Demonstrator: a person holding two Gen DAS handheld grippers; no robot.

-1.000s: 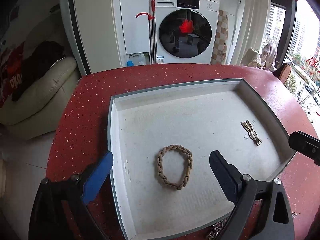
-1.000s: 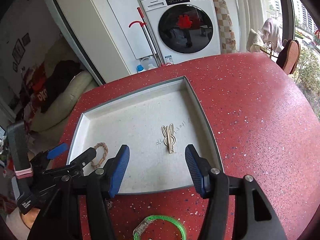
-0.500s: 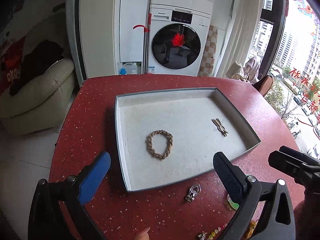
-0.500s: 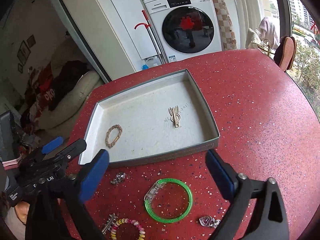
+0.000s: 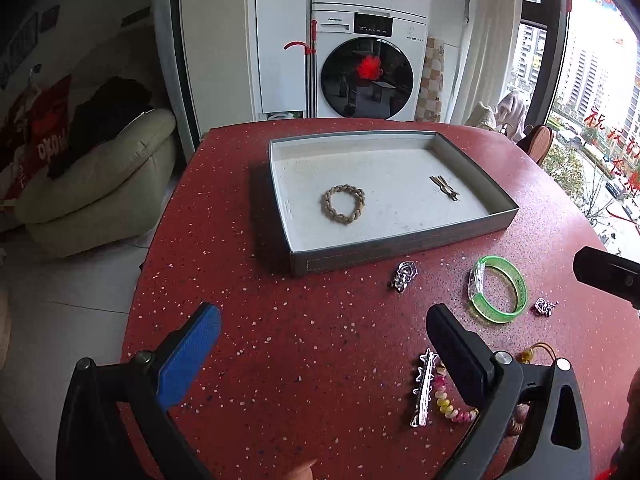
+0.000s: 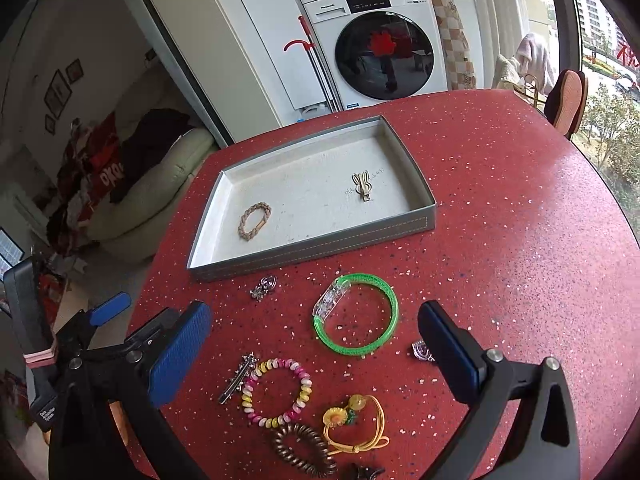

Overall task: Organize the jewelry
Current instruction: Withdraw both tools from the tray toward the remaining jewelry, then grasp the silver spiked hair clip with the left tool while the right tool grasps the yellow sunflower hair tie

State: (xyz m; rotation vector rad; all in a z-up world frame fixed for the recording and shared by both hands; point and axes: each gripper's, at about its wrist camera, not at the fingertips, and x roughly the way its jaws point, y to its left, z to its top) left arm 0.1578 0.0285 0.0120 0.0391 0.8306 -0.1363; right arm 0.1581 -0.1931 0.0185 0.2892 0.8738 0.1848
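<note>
— Both grippers have pulled back from the tray [image 6: 312, 246] since a second ago; we were hovering right over it, and now we look down on the loose pieces on the red table [image 6: 520, 208] in front of it.

— And the fingers?

— Our right gripper [image 6: 314, 354] stands spread wide with nothing between its pads, and our left gripper [image 5: 324, 344] is likewise released and empty. We have let go of what we carried, so we judge we are free to fetch the next piece.

— What sits in the tray already?

— The braided bracelet [image 6: 255, 221] lies on the left half and the rabbit hair clip [image 6: 363, 187] on the right half, well apart. We think they are spaced out so each piece stays separate and easy to see.

— What is left outside?

— The green bangle [image 6: 356, 314] lies just ahead between our right pads, with the beaded bracelet [image 6: 276, 392], the star hair clip [image 6: 237, 378], the yellow hair tie [image 6: 356, 420], the brown coil tie [image 6: 304, 450] and two small silver charms [image 6: 264, 286] nearby. With the bangle centred under our right gripper, we judge it the likely next pick.
</note>
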